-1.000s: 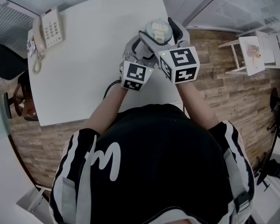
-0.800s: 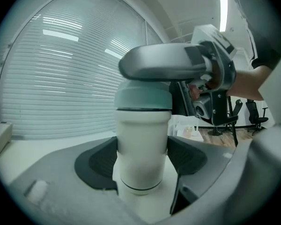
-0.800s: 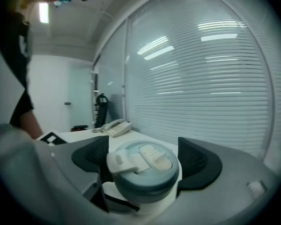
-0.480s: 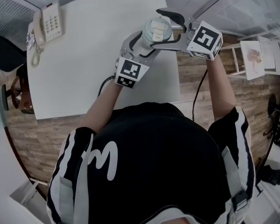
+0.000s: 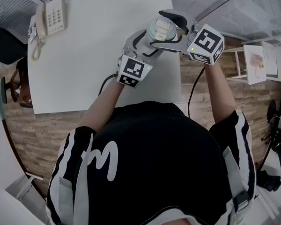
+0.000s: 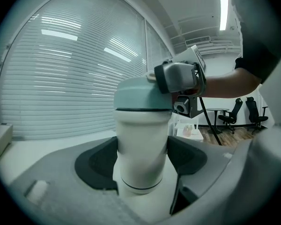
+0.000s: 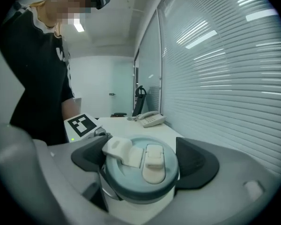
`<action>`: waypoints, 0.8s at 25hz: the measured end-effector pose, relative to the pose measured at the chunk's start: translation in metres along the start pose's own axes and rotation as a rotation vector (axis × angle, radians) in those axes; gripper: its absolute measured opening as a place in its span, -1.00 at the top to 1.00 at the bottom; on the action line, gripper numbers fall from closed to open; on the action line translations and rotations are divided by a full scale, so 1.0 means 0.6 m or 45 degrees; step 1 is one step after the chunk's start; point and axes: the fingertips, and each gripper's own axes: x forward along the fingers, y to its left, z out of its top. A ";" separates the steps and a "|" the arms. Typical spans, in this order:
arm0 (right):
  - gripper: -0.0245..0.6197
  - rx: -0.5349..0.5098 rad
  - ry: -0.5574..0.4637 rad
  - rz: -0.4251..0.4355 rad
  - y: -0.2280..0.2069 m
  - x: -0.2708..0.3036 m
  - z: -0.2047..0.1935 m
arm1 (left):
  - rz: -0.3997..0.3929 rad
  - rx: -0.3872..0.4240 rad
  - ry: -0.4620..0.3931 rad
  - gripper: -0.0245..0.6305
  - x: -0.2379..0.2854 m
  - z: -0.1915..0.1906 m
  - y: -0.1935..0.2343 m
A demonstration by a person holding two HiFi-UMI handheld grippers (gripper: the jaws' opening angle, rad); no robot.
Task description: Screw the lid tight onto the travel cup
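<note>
Gripping the cup (image 6: pixel 141 144) round its white body with the left tongs (image 6: pixel 143 158), both dark pads pressing on its sides in the left gripper view. Squeezing the lid (image 7: pixel 140 172) with the right tongs (image 7: pixel 143 161), one dark pad on each side of the blue-green rim in the right gripper view. No gap showing between pads and rim there.

Holding the cup upright at the top middle of the head view, above the upper right corner of the white worktop (image 5: pixel 84 55). Not showing whether the cup's bottom is touching the worktop or hanging just over it. Leaving the phone (image 5: pixel 54 15) alone, well apart at the upper left.

Judging the first part as done: putting the lid on the cup's mouth. Looking flat and straight there, with only a thin dark line between lid and body in the left gripper view. Showing the white flip cap on top of the lid lying down flat.

Guessing at being in the middle of the twisting part, with one pair of tongs on each piece. Not being able to tell from looks alone how tight the lid is.

Most likely leaving this to do: turning the lid more with the right tongs while holding the body firm with the left, going on until no more turning is possible, then letting go.
</note>
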 end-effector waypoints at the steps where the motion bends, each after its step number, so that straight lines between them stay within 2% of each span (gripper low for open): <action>1: -0.48 0.016 0.005 -0.039 -0.002 0.000 -0.001 | 0.001 0.000 0.003 -0.11 0.000 0.000 0.000; 8: -0.49 0.149 0.044 -0.311 -0.017 0.005 -0.005 | 0.017 0.003 0.009 -0.11 -0.002 -0.003 0.001; 14: -0.49 0.292 0.031 -0.615 -0.038 -0.005 -0.007 | 0.048 0.008 0.022 -0.11 0.001 -0.002 -0.002; 20: -0.49 0.345 0.039 -0.803 -0.044 -0.011 -0.011 | 0.055 0.013 0.021 -0.11 0.000 -0.003 -0.004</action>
